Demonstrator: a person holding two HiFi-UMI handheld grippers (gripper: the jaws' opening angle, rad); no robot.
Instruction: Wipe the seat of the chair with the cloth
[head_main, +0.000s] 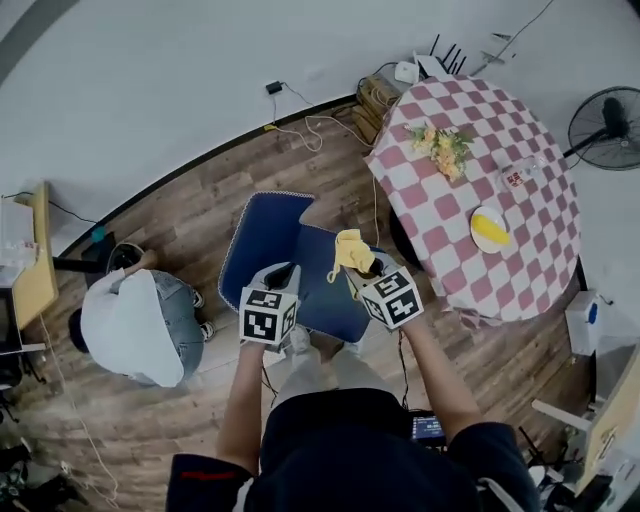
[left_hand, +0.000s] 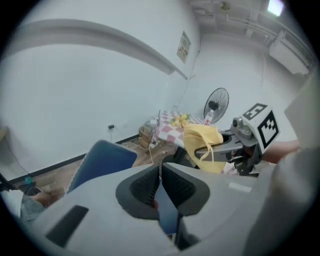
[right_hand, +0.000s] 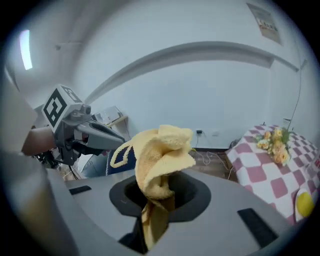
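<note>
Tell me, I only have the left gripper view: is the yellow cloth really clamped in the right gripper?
Observer: Yes; the right gripper view shows the right gripper with its jaws pinching the yellow cloth, which bunches above them.
Operator: Anyone near the blue chair?
Observer: The head view shows a person in a white top crouching beside it.
Operator: Anything else yellow?
Observer: A yellow thing on a white plate on the checked table.

To the right of my right gripper (head_main: 360, 274) stands a round, pink-checked desk (head_main: 540, 250), with a standing fan (head_main: 607, 125) beyond it. A wood-plank floor (head_main: 190, 225) runs ahead to a plain white wall (head_main: 200, 60), and cables (head_main: 318, 130) trail along its foot.
</note>
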